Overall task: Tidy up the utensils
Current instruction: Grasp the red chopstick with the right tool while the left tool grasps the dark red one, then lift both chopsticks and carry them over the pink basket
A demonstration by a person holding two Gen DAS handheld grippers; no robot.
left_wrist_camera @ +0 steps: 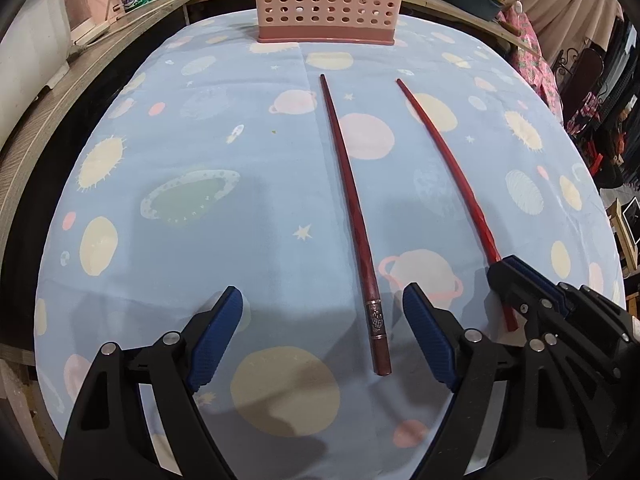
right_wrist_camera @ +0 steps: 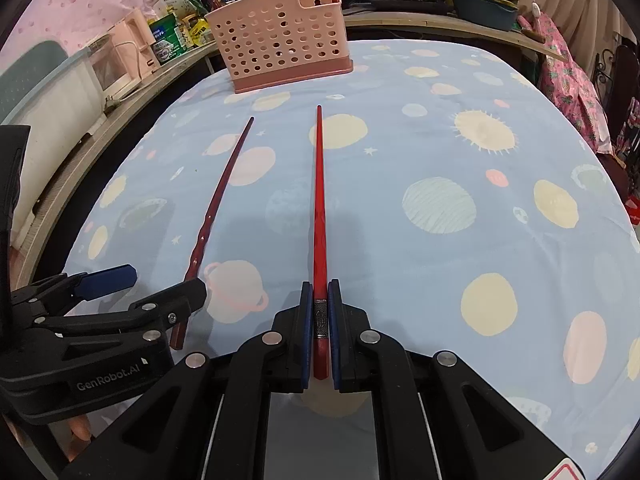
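Observation:
Two red chopsticks lie lengthwise on the blue planet-print cloth (left_wrist_camera: 200, 128), tips toward a pink perforated utensil basket (left_wrist_camera: 330, 0) at the far edge. My left gripper (left_wrist_camera: 322, 304) is open, its jaws on either side of the handle end of the left chopstick (left_wrist_camera: 352, 200). My right gripper (right_wrist_camera: 320, 296) is shut on the handle end of the right chopstick (right_wrist_camera: 319, 200), which also shows in the left wrist view (left_wrist_camera: 448, 160). The left chopstick (right_wrist_camera: 224, 188) and the left gripper (right_wrist_camera: 160, 280) show in the right wrist view. The basket (right_wrist_camera: 280, 44) holds a red utensil upright.
A wooden counter (left_wrist_camera: 80, 64) runs behind and left of the table with jars, packets and white appliances. Pots and a blue bowl (right_wrist_camera: 484, 8) stand at the back right. Pink floral cloth (right_wrist_camera: 568, 80) hangs at the right.

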